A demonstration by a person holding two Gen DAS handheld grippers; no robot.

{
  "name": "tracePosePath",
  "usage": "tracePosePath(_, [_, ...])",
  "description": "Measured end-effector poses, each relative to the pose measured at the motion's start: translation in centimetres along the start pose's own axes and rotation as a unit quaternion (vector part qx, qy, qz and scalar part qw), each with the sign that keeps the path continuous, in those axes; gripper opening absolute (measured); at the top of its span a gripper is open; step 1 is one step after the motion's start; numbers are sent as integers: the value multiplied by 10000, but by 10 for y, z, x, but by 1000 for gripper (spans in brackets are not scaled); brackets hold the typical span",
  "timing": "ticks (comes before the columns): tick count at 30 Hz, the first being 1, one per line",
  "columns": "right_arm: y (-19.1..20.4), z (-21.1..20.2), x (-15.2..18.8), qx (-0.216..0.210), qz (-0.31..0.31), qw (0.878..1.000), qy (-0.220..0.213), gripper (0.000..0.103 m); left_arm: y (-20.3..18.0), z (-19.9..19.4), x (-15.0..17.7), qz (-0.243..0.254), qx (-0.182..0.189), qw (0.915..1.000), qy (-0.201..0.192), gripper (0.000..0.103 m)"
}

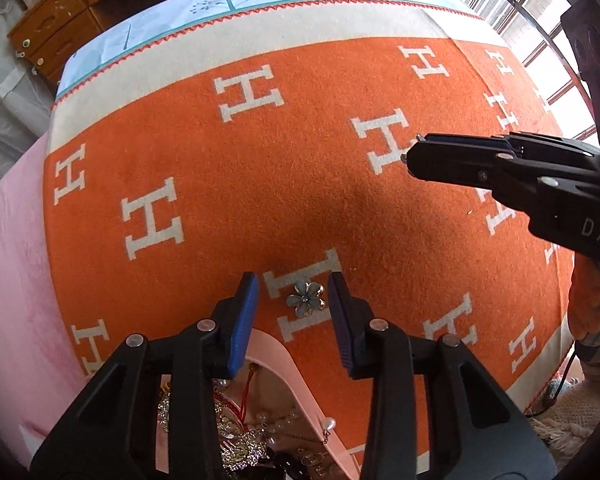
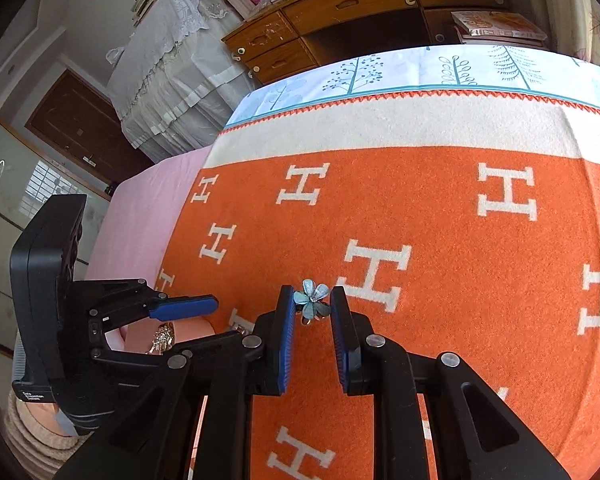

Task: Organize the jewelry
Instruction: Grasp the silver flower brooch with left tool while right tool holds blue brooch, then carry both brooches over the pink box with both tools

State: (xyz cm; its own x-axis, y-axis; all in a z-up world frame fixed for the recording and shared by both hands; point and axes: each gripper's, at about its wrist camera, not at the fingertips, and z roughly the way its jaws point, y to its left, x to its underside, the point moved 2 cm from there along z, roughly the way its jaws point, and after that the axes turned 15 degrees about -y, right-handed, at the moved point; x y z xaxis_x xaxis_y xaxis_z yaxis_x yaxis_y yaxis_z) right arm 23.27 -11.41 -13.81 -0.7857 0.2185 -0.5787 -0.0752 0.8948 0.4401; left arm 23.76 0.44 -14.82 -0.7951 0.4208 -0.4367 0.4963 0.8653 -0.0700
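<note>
A pale blue flower brooch [image 1: 306,298] lies on the orange blanket [image 1: 260,184], between the open fingers of my left gripper [image 1: 294,300], which hovers over it. A pink tray [image 1: 300,376] heaped with jewelry [image 1: 236,436] sits just under the left gripper. In the right wrist view the same brooch [image 2: 312,300] shows between the tips of my right gripper [image 2: 311,306], whose jaws stand apart beside it. In the left wrist view the right gripper [image 1: 414,152] reaches in from the right, higher up and away from the brooch.
The orange blanket with white H letters covers a bed; a pink sheet [image 1: 16,264] lies to its left. A wooden dresser [image 2: 340,12] stands beyond the bed. The left gripper [image 2: 204,304] also shows in the right wrist view over the tray [image 2: 188,330].
</note>
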Motion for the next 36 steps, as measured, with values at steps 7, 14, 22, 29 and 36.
tracePosePath(7, [-2, 8, 6, 69, 61, 10000, 31, 18, 3, 4, -4, -110, 115, 9998, 137, 32])
tracePosePath(14, [3, 9, 6, 95, 15, 10000, 22, 18, -3, 20, -9, 272, 151, 9975, 630, 32])
tracePosePath(22, [1, 10, 8, 153, 46, 9999, 36, 18, -11, 24, -11, 619, 138, 9960, 629, 23])
tracePosePath(29, [2, 10, 8, 157, 63, 9998, 44, 18, -6, 16, -11, 367, 92, 9982, 474, 15])
tracePosePath(36, [22, -14, 4, 26, -82, 9998, -171, 18, 6, -54, -15, 51, -9, 9992, -390, 15])
